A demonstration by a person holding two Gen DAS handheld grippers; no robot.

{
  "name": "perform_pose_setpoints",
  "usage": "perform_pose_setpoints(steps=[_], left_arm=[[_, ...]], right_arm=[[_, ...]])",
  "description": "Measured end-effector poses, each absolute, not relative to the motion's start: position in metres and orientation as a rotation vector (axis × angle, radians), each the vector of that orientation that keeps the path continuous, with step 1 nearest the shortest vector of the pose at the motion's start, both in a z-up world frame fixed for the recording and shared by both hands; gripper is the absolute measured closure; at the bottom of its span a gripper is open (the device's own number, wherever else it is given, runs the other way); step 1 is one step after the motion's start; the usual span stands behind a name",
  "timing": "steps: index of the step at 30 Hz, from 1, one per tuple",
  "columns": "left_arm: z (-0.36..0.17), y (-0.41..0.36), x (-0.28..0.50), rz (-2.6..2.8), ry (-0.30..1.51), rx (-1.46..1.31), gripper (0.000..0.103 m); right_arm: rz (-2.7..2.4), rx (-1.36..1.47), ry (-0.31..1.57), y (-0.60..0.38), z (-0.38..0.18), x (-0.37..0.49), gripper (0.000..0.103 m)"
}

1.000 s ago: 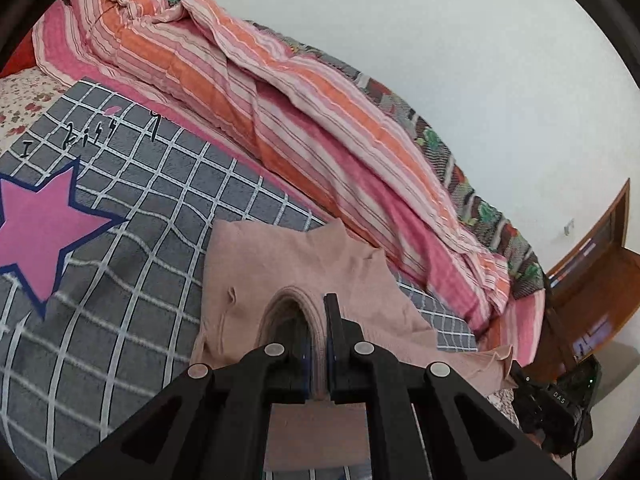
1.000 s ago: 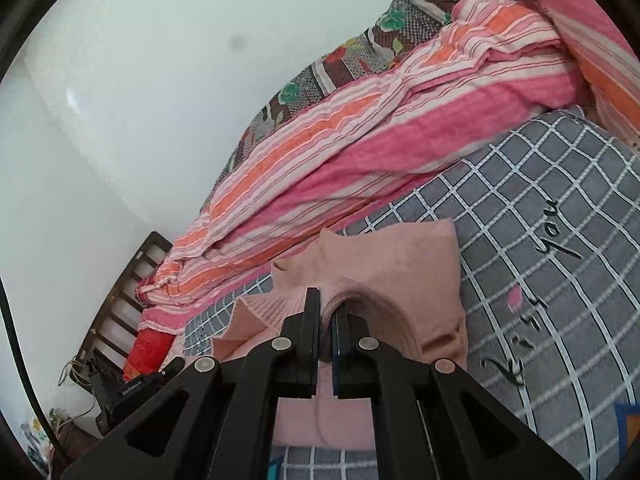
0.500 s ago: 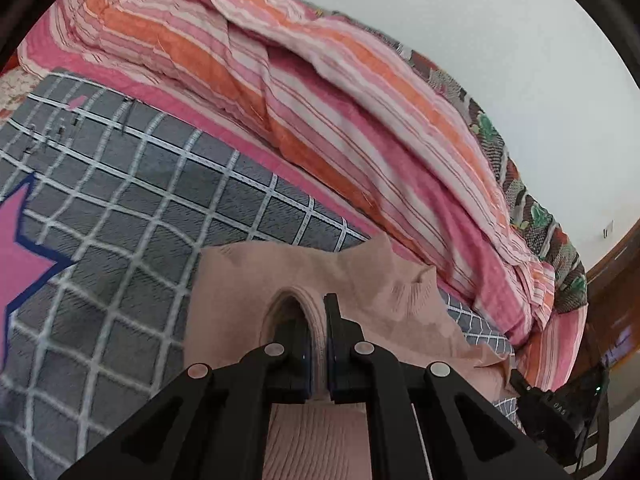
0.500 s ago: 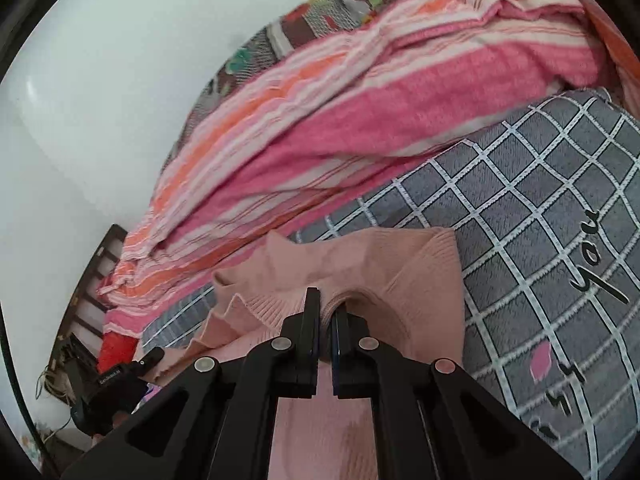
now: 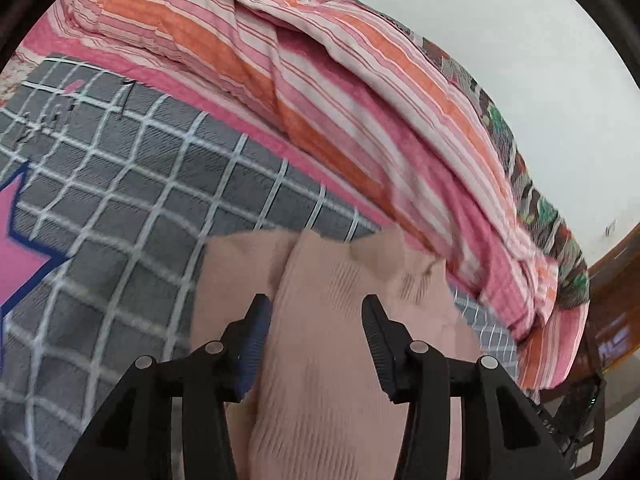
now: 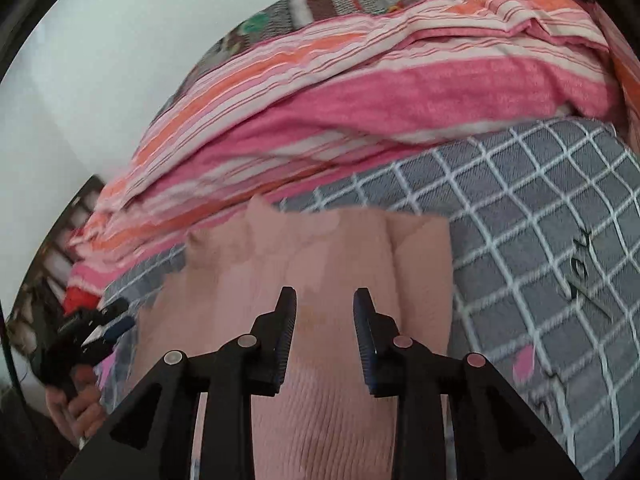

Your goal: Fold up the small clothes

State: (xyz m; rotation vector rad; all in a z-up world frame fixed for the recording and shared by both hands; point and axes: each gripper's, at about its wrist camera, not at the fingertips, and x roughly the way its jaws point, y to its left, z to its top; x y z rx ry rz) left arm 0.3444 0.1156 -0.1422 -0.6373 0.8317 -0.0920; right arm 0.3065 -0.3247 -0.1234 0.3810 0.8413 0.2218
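A small pink ribbed knit garment [image 5: 336,320] lies folded on the grey checked bedspread [image 5: 140,200]. My left gripper [image 5: 316,308] is open, its black fingers apart just above the garment's near part. In the right wrist view the same pink garment [image 6: 320,400] lies under my right gripper [image 6: 325,300], which is also open and holds nothing. The far edge of the garment is blurred in both views.
A striped pink and orange quilt [image 5: 320,92] is bunched along the far side of the bed, against a white wall. A pink star print [image 5: 20,252] is at the left. The left gripper and the hand on it [image 6: 80,344] show at the right wrist view's left edge.
Both grippers were shut on the folded edge of the pink garment; now both have opened and let it go. The garment lies flat on the bedspread. Both views moved forward.
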Motion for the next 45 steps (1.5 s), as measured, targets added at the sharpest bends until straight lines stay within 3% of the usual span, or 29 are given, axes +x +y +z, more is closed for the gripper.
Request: perform_pose_setpoints(steps=[11, 15, 29, 32, 33, 34, 36, 38, 45], left_arm=[[-0.159, 0.105, 0.233, -0.144, 0.876, -0.524, 0.055], [-0.174, 0.104, 0.204, -0.205, 0.859, -0.581, 0.052], [-0.204, 0.100, 0.252, -0.264, 0.771, -0.840, 0.052], [-0.203, 0.097, 0.267, -0.225, 0.768, -0.810, 0.054], [-0.203, 0.096, 0.270, -0.200, 0.775, -0.801, 0.057], [-0.203, 0.096, 0.275, -0.167, 0.792, -0.788, 0.066], [-0.203, 0.097, 0.280, -0.141, 0.804, -0.777, 0.079], [-0.201, 0.100, 0.278, -0.134, 0.788, -0.771, 0.086], [-0.181, 0.092, 0.242, -0.123, 0.770, -0.693, 0.086]], right_arm=[[0.253, 0.345, 0.917, -0.338, -0.130, 0.219, 0.065], [0.268, 0.323, 0.962, -0.336, -0.147, 0.199, 0.056], [0.190, 0.657, 0.906, -0.352, -0.181, 0.233, 0.050], [0.151, 0.652, 0.909, -0.346, -0.182, 0.247, 0.054], [0.135, 0.642, 0.910, -0.345, -0.183, 0.251, 0.065], [0.129, 0.633, 0.914, -0.344, -0.185, 0.256, 0.079], [0.151, 0.647, 0.921, -0.344, -0.187, 0.260, 0.087], [0.162, 0.638, 0.898, -0.344, -0.182, 0.257, 0.090], [0.185, 0.595, 0.880, -0.341, -0.155, 0.223, 0.091]])
